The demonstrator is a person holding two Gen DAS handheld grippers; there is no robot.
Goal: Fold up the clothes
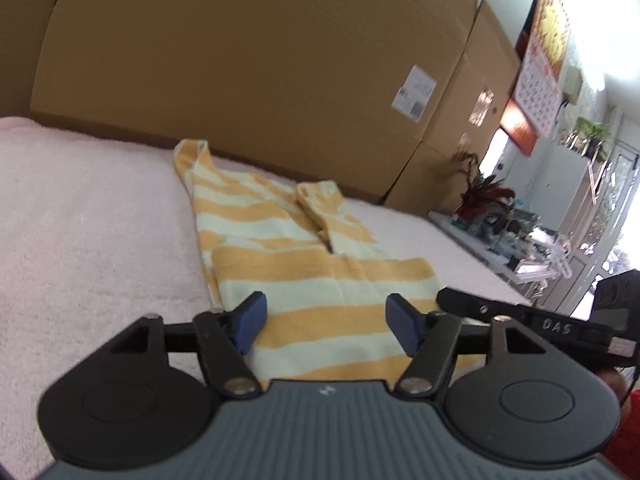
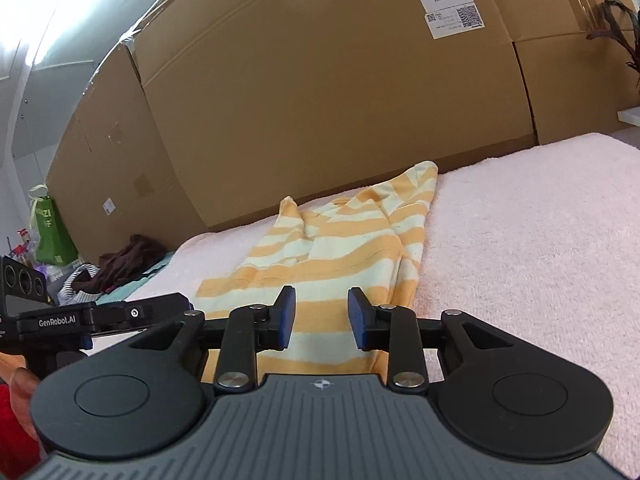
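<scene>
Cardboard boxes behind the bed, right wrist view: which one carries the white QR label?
The big middle brown cardboard box, white QR label at its top right. The left box shows only a small tag.

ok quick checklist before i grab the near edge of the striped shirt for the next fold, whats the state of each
1. Left gripper open: ok, fingers apart with nothing between them.
2. Right gripper open: ok, also holding nothing.
3. Striped shirt near edge within reach: ok, it lies just ahead of both grippers.
4. Shirt flat on the pink towel: not ok, the far part is bunched and creased.
5. Sleeves tucked in: cannot tell.
6. Grippers apart from each other: ok, side by side without touching.
</scene>
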